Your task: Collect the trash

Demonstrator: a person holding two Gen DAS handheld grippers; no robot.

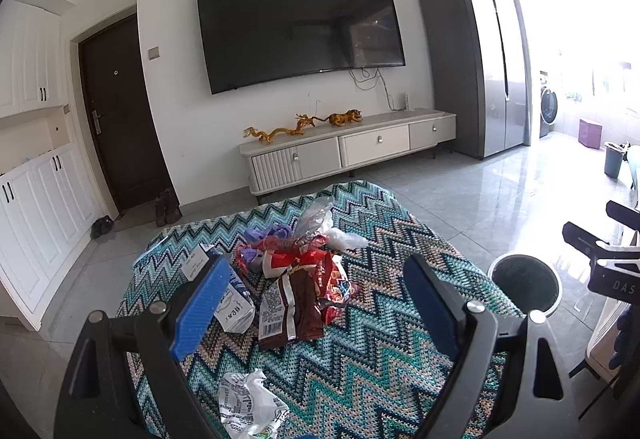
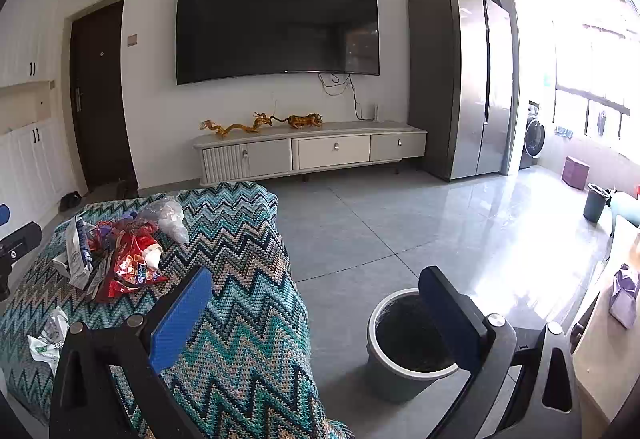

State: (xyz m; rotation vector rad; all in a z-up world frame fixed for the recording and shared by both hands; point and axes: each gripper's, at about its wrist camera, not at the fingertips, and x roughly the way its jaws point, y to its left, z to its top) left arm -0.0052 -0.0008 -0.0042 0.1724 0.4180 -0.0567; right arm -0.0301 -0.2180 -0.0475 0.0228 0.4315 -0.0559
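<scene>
A pile of trash lies on a zigzag-patterned cloth point(image 1: 360, 339): a brown and red snack wrapper point(image 1: 294, 309), a white carton point(image 1: 234, 305), clear plastic point(image 1: 320, 223) and a crumpled white wrapper point(image 1: 248, 405). My left gripper point(image 1: 316, 303) is open and empty, hovering just over the snack wrapper. A grey trash bin point(image 2: 404, 343) with a white rim and a dark liner stands on the floor right of the cloth. My right gripper point(image 2: 316, 319) is open and empty, above the cloth's right edge and the bin. The pile also shows in the right wrist view point(image 2: 124, 259).
A TV cabinet point(image 2: 312, 151) with golden figurines stands under a wall TV point(image 2: 276, 27). A tall fridge point(image 2: 464, 79) is at the right. A second bin point(image 2: 596, 203) stands far right. A wooden surface point(image 2: 600, 351) with a purple packet point(image 2: 626, 295) is at my right.
</scene>
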